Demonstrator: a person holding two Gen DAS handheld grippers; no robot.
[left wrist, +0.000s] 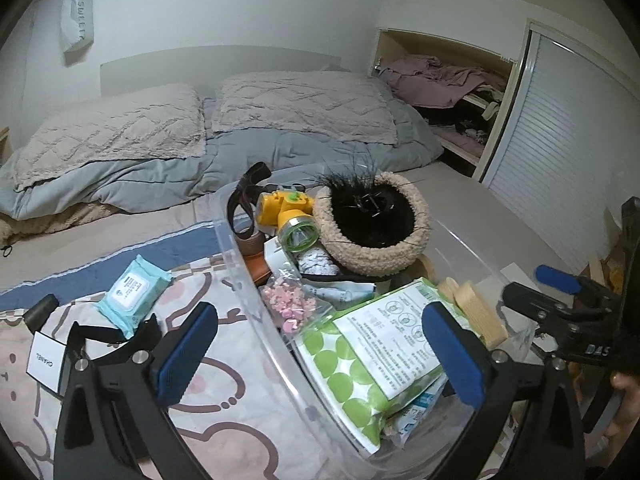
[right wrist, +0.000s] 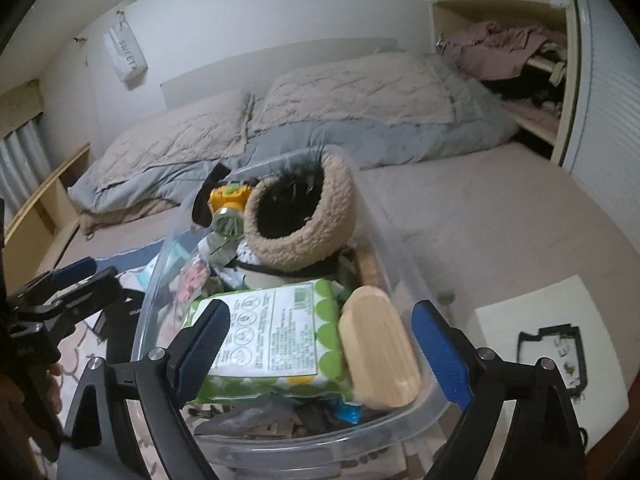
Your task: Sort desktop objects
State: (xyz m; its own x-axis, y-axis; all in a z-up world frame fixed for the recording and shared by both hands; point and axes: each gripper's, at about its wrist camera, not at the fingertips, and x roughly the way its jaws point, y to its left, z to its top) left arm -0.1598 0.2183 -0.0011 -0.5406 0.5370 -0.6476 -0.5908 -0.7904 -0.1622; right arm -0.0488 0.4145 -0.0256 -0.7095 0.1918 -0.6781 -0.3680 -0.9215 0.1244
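Note:
A clear plastic bin (left wrist: 236, 248) sits on the bed, packed with objects. Among them are a green-dotted wipes pack (left wrist: 360, 364), a wooden block (left wrist: 478, 314), a bag of pink beads (left wrist: 288, 304), a yellow toy camera (left wrist: 284, 208) and a fuzzy beige hat (left wrist: 372, 256) with black feathers inside. My left gripper (left wrist: 320, 356) is open, straddling the bin's left wall with nothing gripped. My right gripper (right wrist: 322, 348) is open above the wooden block (right wrist: 376, 352) and the wipes pack (right wrist: 272, 340), touching neither. A blue wipes pack (left wrist: 132, 296) lies outside the bin on the patterned cover.
A white Chanel box (left wrist: 46, 360) and a black item (left wrist: 108, 334) lie near my left finger. A white sheet with a black frame (right wrist: 548, 344) lies right of the bin (right wrist: 404, 248). Pillows and a grey duvet (left wrist: 240, 152) lie behind, with an open closet (left wrist: 452, 92) at the far right.

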